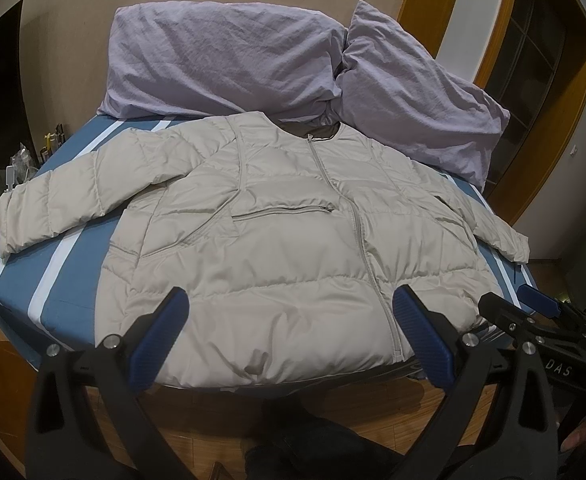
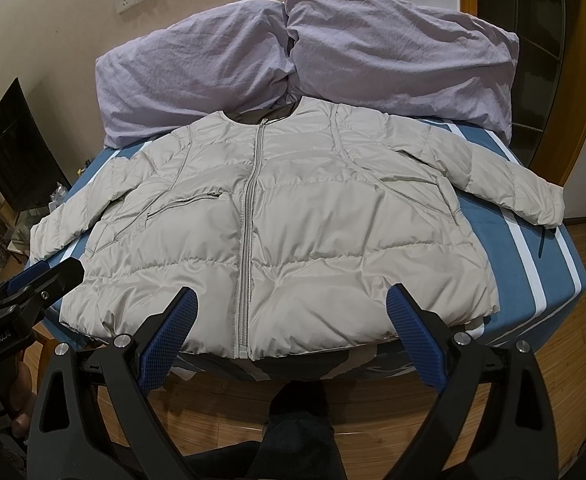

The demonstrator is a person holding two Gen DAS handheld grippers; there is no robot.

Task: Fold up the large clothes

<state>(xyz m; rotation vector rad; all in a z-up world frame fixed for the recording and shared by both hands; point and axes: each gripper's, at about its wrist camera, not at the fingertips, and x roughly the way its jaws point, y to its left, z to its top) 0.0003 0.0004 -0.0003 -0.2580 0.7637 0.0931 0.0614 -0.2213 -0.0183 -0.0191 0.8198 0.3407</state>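
Note:
A pale beige puffer jacket [image 1: 277, 240] [image 2: 293, 216] lies flat and zipped on the bed, front up, collar toward the pillows, both sleeves spread outward. Its hem hangs at the bed's near edge. My left gripper [image 1: 293, 304] is open just above the hem, left of the zipper, with nothing between its blue pads [image 1: 161, 340]. My right gripper [image 2: 291, 302] is open over the hem around the zipper's lower end, also holding nothing. The right gripper shows at the right edge of the left wrist view, the left gripper at the left edge of the right wrist view.
The bed [image 1: 69, 284] [image 2: 533, 248] has a blue sheet with white stripes. Two lilac pillows [image 1: 221, 60] [image 2: 405, 48] lean on the wall behind the collar. Wooden floor [image 2: 221, 408] lies below the near edge. A dark screen [image 2: 17, 148] and clutter stand left.

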